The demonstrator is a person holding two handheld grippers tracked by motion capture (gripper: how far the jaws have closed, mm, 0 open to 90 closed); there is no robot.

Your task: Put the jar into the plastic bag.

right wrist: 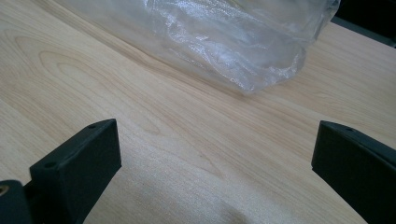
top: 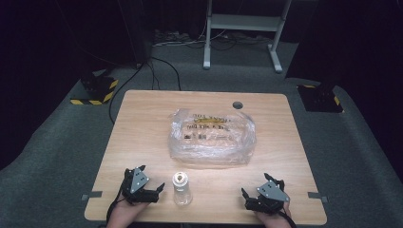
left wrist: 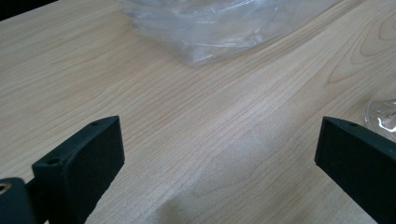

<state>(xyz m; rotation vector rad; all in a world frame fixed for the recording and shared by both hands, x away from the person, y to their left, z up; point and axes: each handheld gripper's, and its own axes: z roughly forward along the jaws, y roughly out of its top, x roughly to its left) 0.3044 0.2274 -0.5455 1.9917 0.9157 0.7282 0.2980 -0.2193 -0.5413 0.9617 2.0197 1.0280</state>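
Since both grippers sit at the near edge of the table with nothing held, we take the small clear bottle as the thing to handle, w/ the plastic bag as our landmark.

High view: bottle stands upright just on the near side of the bag, apart from it, cap on top. Left gripper is near-left of the bag, tips pointing toward the bottle, close but not touching. Right gripper is near-right of the bag, farther from the bottle. Bag lies flat, crumpled, some printed packets inside.

Left gripper view: jaws stand wide apart, bare wood between them. Bag is ahead; a clear rounded edge of the bottle peeks in beside one jaw.

Right gripper view: jaws equally wide, empty. Bag corner is ahead, film thin and wrinkled.

Judgement: bottle looks light, thin-walled, prob. empty or nearly so; smooth plastic, so slippery, and it'll dent if squeezed hard. Narrow base vs height means it could tip on a sideways nudge. We'd grip it mid-body, below the cap, jaws square on both sides, gentle pressure. Bag is soft and floppy; pinch a loose fold at its edge, not the contents.
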